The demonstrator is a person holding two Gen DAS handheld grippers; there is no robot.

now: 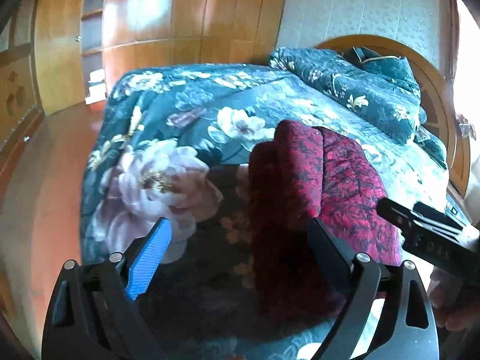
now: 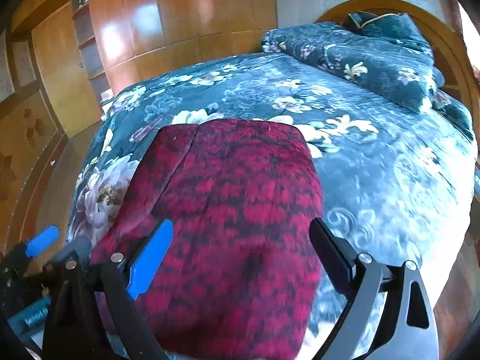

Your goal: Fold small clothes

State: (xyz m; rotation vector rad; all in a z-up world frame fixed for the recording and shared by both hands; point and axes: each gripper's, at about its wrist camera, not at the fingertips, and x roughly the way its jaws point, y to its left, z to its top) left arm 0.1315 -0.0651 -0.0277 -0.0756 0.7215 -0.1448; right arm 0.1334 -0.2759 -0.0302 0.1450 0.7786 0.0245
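Note:
A red and black patterned garment [image 2: 237,210] lies folded in a thick block on the flowered bedspread [image 2: 375,156]. My right gripper [image 2: 241,234] hovers over its near half, jaws wide apart, the pads clear of the cloth. In the left wrist view the garment [image 1: 324,180] shows its rounded folded edge on the right. My left gripper [image 1: 240,234] stands open beside that left edge, with only bedspread [image 1: 180,114] and the garment's shaded side between its fingers. The right gripper's black body [image 1: 426,228] reaches in from the right of that view.
A folded quilt [image 2: 369,57] and a pillow [image 2: 387,24] in the same flowered cloth lie by the wooden headboard [image 2: 450,45]. Wooden wardrobes [image 2: 186,24] line the far wall. The bed's left edge drops to a reddish floor [image 1: 54,180].

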